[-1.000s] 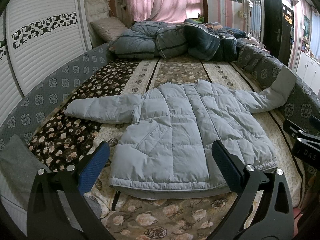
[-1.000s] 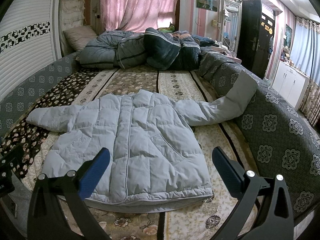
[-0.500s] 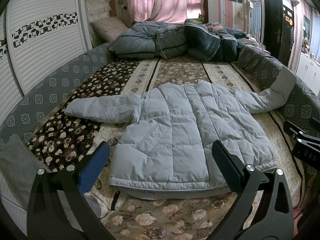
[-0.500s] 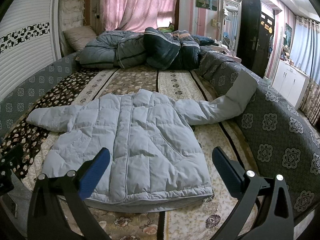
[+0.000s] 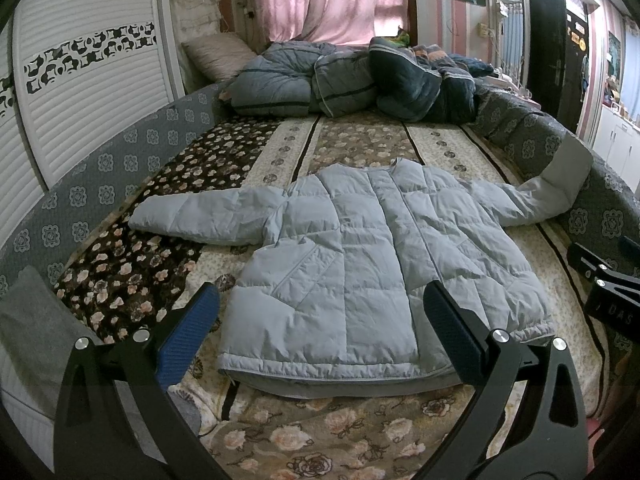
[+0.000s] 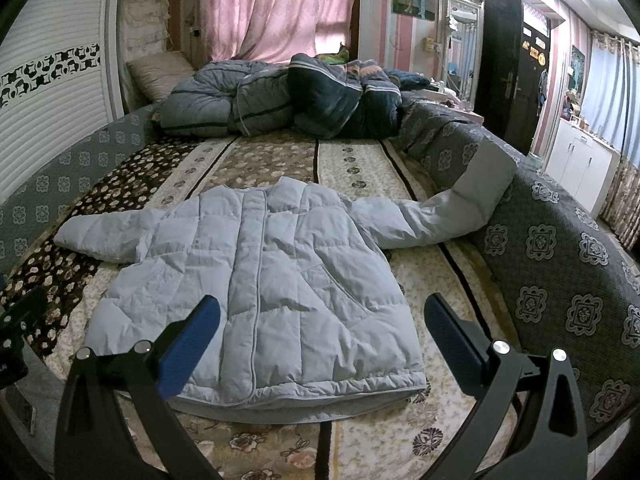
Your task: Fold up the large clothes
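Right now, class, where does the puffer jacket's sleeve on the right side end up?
In both views the right sleeve stretches off the floral blanket and its cuff climbs the grey patterned bolster along the bed's right edge.

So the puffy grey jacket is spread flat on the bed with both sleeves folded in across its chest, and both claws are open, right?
Not quite: the jacket has both sleeves stretched outward, not folded in, as the right wrist view shows. Both claws are open.
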### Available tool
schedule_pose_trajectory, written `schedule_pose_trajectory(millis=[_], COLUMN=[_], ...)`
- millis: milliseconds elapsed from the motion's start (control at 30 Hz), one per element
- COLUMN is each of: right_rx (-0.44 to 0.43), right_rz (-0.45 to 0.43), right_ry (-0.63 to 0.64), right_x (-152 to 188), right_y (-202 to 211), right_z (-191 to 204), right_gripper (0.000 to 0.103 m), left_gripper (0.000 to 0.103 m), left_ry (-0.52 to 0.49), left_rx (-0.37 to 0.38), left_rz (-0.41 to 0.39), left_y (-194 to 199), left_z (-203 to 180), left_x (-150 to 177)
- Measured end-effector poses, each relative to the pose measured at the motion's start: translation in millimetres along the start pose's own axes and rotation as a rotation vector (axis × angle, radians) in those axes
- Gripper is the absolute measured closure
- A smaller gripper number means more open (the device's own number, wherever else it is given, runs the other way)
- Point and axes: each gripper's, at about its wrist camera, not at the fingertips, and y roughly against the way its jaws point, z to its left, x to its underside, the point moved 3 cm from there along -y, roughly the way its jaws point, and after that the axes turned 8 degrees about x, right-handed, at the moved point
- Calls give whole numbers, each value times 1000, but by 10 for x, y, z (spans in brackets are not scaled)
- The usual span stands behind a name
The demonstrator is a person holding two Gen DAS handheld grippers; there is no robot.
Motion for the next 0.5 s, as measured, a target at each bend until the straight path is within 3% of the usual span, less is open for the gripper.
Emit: schedule_pose_trajectory(millis=[333,500], right_rx=[-3,1], right_rz=[-4,-19], right_ry=[12,21], right_x=[24,-13], right_y=[38,33], right_z=[71,77], right_gripper=[1,1], left_gripper=[3,3], left_ry=[16,2], left_rx=[38,3], left_rz=[-15,-3], left_y=[30,-2], left_z=[-25,-66], left_x=[13,17])
